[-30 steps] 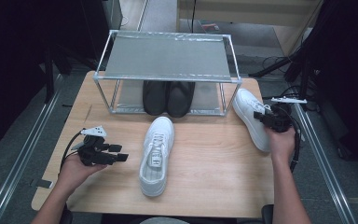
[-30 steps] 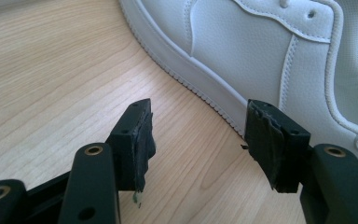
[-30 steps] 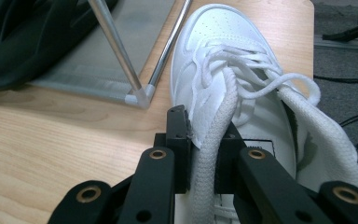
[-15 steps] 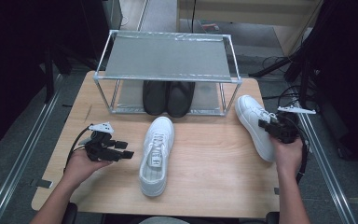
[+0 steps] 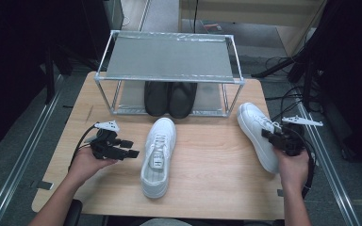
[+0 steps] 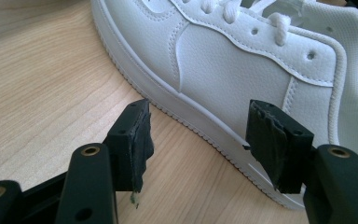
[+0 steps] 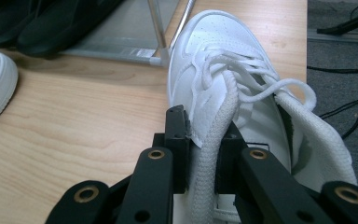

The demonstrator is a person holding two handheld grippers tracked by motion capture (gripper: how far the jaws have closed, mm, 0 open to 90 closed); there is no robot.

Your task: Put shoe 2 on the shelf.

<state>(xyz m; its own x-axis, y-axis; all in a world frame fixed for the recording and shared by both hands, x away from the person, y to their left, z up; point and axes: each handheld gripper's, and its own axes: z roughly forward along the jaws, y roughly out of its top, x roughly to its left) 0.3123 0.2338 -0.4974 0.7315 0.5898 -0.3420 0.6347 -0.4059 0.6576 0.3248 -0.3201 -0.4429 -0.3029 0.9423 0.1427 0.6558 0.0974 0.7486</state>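
My right gripper (image 5: 272,136), clamped on the tongue of the right white sneaker (image 5: 258,134), has dragged that shoe back toward the near edge of the tabletop (image 5: 207,188), its heel swinging in; my left gripper (image 5: 128,148) has crept closer to the middle sneaker (image 5: 158,155)

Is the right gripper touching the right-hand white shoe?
Touching. In the right gripper view the right gripper has its jaws pressed on the tongue of the shoe from both sides, with no gap at the pads.
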